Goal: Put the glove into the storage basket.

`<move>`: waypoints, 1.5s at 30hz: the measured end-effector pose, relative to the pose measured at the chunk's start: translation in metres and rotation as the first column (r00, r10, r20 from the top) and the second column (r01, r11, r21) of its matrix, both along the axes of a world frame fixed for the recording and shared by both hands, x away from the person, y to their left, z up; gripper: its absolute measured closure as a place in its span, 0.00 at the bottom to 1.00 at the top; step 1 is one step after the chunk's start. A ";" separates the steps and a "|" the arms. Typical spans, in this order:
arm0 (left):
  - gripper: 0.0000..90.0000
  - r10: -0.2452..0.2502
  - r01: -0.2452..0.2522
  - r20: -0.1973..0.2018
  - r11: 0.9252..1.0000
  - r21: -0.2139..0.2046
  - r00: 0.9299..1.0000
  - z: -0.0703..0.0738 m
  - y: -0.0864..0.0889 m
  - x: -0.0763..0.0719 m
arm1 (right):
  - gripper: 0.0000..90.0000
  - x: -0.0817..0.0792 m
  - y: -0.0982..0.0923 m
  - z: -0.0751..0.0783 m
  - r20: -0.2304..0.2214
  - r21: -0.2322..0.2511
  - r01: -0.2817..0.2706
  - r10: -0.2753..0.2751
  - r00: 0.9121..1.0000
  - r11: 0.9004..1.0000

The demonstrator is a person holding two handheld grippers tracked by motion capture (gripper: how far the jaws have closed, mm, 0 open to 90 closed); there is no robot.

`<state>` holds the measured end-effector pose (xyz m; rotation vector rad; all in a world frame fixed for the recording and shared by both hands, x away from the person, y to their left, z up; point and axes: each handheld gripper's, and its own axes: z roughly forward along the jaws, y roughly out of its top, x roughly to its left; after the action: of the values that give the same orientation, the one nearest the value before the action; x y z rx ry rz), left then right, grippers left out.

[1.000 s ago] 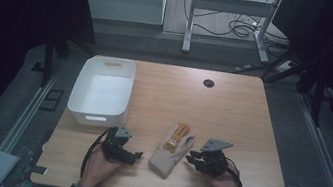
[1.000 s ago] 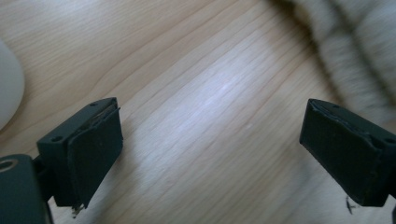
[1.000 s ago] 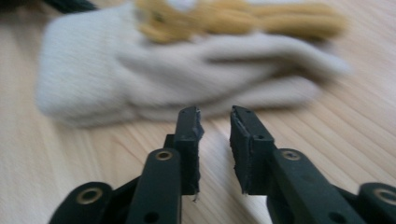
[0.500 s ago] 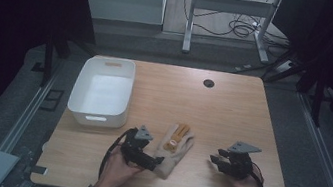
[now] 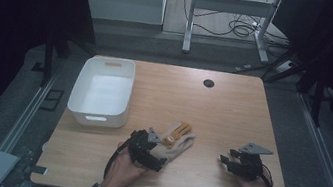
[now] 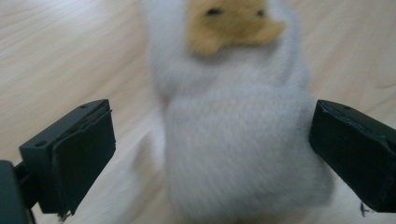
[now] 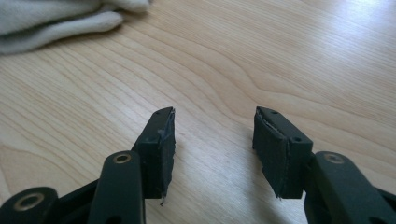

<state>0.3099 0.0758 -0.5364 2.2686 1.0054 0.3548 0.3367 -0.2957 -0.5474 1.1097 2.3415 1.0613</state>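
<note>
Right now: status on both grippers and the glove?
Left gripper open, jaws either side of the glove cuff, not closed. Right gripper open over bare table, apart from the glove. White bin off to the left; nothing in the way.

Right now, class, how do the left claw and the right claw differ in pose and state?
The left claw is spread wide around the white glove, one jaw on each side; the right claw is less widely open, over bare table. The left sits at the glove; the right stands apart from it. Both are open, gripping nothing.
</note>
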 end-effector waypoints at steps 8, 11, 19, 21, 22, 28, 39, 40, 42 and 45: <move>0.00 -0.058 0.057 -0.021 0.996 -0.065 0.998 0.008 -0.002 0.010 | 0.52 0.001 -0.002 0.000 0.002 0.000 0.009 -0.009 1.000 1.000; 0.00 -0.090 0.089 -0.027 0.996 -0.021 0.996 0.000 -0.017 0.017 | 0.49 0.001 -0.002 -0.001 0.008 -0.002 0.009 -0.008 1.000 1.000; 0.06 -0.091 0.093 -0.049 0.995 0.037 0.995 -0.017 -0.025 0.034 | 0.30 -0.001 0.001 -0.002 0.021 -0.058 -0.006 0.007 1.000 0.998; 0.14 -0.115 0.116 -0.059 0.993 0.014 0.992 -0.015 -0.023 0.034 | 0.28 0.000 0.002 -0.002 0.015 -0.058 -0.003 0.004 1.000 0.998; 0.19 -0.118 0.119 -0.063 0.993 0.015 0.991 -0.013 -0.023 0.034 | 0.28 0.000 0.002 -0.002 0.015 -0.060 -0.003 0.004 1.000 0.998; 0.49 -0.125 0.129 -0.091 0.991 0.035 0.988 -0.006 -0.023 0.034 | 0.25 0.000 0.002 -0.002 0.013 -0.063 0.006 -0.005 1.000 0.998; 0.69 -0.131 0.129 -0.119 0.991 -0.025 0.984 -0.004 -0.020 0.033 | 0.25 0.000 0.002 -0.002 0.012 -0.063 0.005 -0.004 1.000 0.998; 0.69 -0.131 0.127 -0.124 0.991 -0.036 0.984 -0.003 -0.019 0.033 | 0.25 0.000 0.002 -0.002 0.012 -0.063 0.005 -0.004 1.000 0.998; 0.70 -0.123 0.119 -0.123 0.992 -0.040 0.985 -0.002 -0.017 0.034 | 0.25 0.001 0.002 -0.002 0.013 -0.063 0.005 -0.004 1.000 0.998; 0.70 -0.117 0.113 -0.121 0.993 -0.037 0.986 0.001 -0.015 0.035 | 0.25 0.000 0.002 -0.002 0.013 -0.063 0.005 -0.004 1.000 0.998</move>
<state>0.3446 0.0605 -0.5356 2.3322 0.9283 0.1516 0.3372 -0.2937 -0.5495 1.0814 2.3451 0.9827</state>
